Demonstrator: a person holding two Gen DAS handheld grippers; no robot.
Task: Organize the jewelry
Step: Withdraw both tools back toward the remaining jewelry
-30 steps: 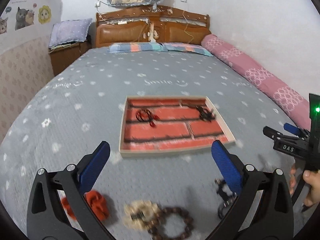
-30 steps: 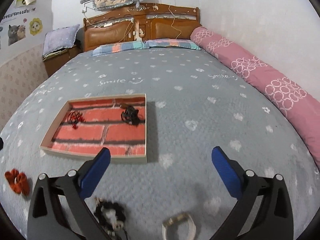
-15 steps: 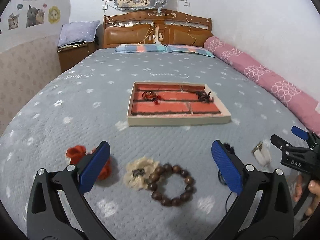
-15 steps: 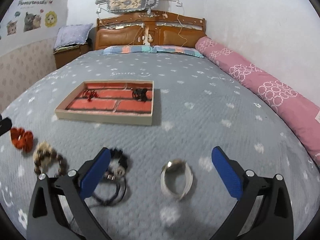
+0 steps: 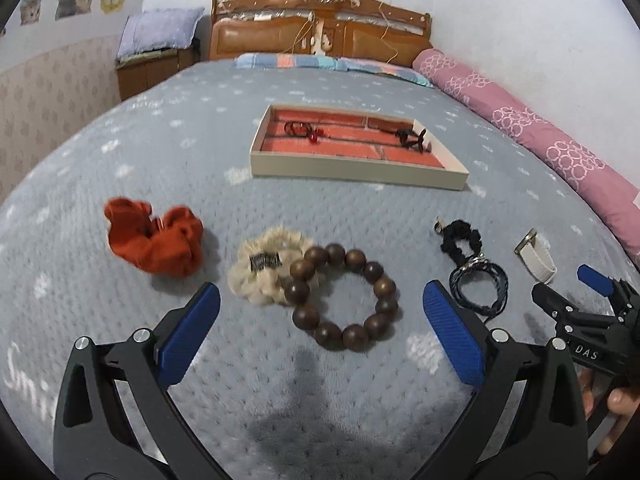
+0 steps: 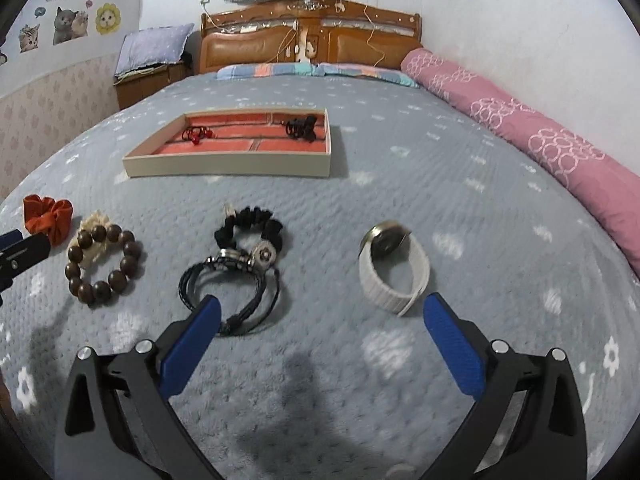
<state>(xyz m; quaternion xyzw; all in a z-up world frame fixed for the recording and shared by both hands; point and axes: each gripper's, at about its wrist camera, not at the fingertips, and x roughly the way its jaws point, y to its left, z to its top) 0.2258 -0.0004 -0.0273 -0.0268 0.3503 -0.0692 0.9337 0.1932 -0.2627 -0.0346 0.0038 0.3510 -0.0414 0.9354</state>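
Observation:
A shallow tray [image 5: 352,168] [image 6: 224,162] with a red brick-pattern floor lies on the bed and holds two dark hair ties. In front of it lie an orange scrunchie [image 5: 154,242] [image 6: 48,212], a cream scrunchie [image 5: 264,266], a brown wooden bead bracelet [image 5: 345,296] [image 6: 103,264], a black scrunchie [image 5: 460,236] [image 6: 250,226] on black cord bracelets [image 6: 232,292] [image 5: 478,288], and a white-strap watch [image 6: 394,266] [image 5: 536,256]. My left gripper [image 5: 320,334] hangs open just short of the bead bracelet. My right gripper [image 6: 320,336] hangs open between the cords and the watch.
Everything rests on a grey patterned bedspread [image 6: 400,168]. A long pink bolster [image 6: 540,136] lines the right side. The wooden headboard [image 6: 312,40] and pillows are at the far end, with a nightstand [image 6: 148,80] at the far left. A hand [image 5: 612,404] holds the right gripper.
Both grippers have pulled back and dropped lower from over the tray. The loose jewelry now lies just ahead of the fingers. Both stay open and empty.

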